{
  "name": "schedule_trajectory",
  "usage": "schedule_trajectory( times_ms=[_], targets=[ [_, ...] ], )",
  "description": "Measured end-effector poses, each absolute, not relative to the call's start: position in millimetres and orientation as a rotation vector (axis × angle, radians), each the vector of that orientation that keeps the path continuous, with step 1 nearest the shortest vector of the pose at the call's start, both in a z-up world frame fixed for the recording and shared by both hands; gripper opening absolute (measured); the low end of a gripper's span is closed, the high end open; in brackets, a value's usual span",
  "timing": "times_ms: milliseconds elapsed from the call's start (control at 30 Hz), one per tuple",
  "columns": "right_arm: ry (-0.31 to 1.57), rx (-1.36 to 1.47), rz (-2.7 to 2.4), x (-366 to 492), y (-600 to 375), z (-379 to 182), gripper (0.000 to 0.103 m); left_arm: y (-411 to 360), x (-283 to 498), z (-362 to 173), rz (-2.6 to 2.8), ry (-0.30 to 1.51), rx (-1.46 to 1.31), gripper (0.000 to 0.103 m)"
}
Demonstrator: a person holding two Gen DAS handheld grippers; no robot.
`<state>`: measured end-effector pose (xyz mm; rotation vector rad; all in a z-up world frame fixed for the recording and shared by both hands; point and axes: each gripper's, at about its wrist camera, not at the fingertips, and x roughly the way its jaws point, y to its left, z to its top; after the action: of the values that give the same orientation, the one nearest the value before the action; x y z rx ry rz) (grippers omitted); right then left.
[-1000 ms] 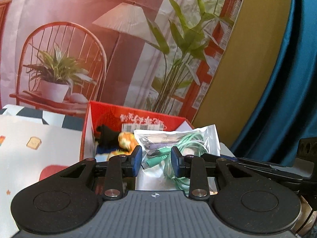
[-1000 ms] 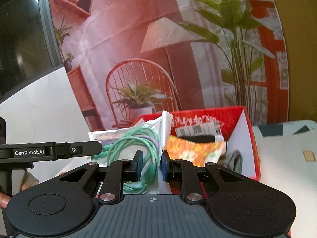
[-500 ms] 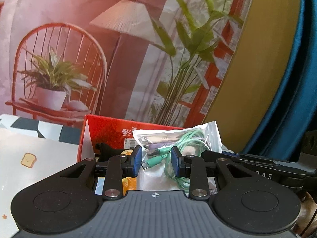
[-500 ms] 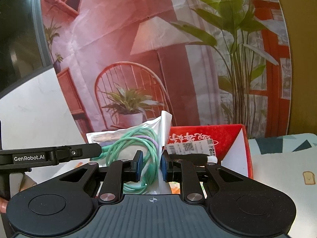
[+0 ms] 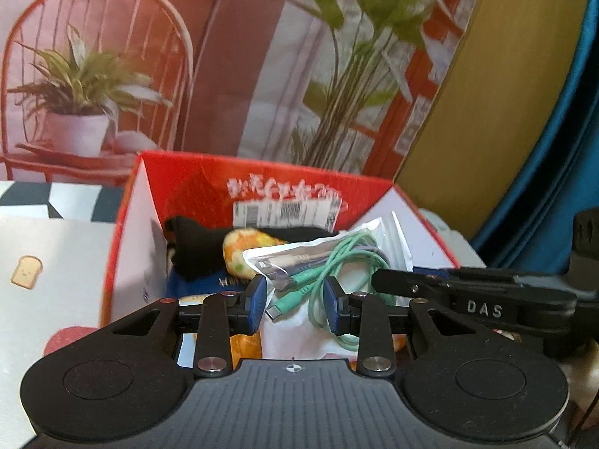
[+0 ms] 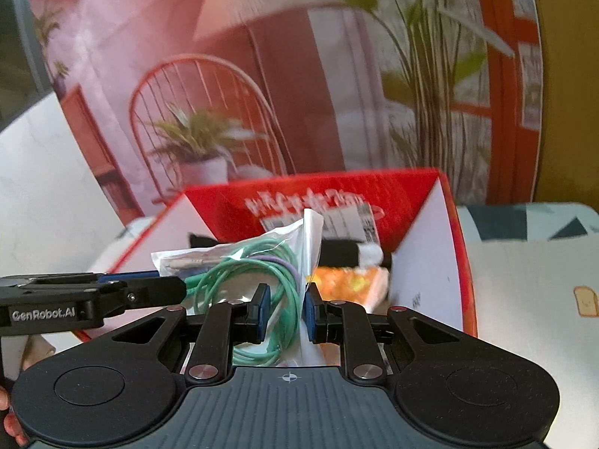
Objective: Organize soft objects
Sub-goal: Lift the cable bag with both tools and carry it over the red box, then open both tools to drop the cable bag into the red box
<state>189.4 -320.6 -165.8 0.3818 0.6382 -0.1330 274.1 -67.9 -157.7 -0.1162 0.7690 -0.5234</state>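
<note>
A clear plastic bag of green cables [image 5: 329, 258] hangs between both grippers over the near side of an open red box [image 5: 284, 183]. My left gripper [image 5: 296, 308] is shut on the bag's lower left part, a green plug showing between its blue pads. My right gripper [image 6: 286, 312] is shut on the bag [image 6: 262, 262] at its right edge, pinching plastic and cable loops. Inside the red box [image 6: 411, 187] lie a black cloth [image 5: 194, 247] and an orange flowered soft item [image 5: 247, 247], also visible in the right wrist view [image 6: 348, 280].
The box stands on a pale tablecloth with a toast print [image 5: 26, 269]. Behind it hangs a printed backdrop with a chair and a potted plant [image 5: 82, 86]. A blue curtain [image 5: 554, 149] is at the far right. A person's hand [image 6: 11, 426] shows at the lower left.
Both grippers, still holding the bag, have moved forward and down toward the red box. The box looks larger and more of its inside shows.
</note>
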Motion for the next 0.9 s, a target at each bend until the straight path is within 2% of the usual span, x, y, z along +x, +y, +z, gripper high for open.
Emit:
schedule_trajectory(
  times_ms=[433, 900],
  targets=[
    [0.781, 0.369, -0.147, 208, -322, -188, 0.019, -73, 285, -181, -0.514, 0.857, -0.078, 0.034],
    [0.887, 0.394, -0.172, 212, -323, -199, 0.017, -79, 275, -173, -0.538, 0.821, -0.031, 0.039]
  ],
)
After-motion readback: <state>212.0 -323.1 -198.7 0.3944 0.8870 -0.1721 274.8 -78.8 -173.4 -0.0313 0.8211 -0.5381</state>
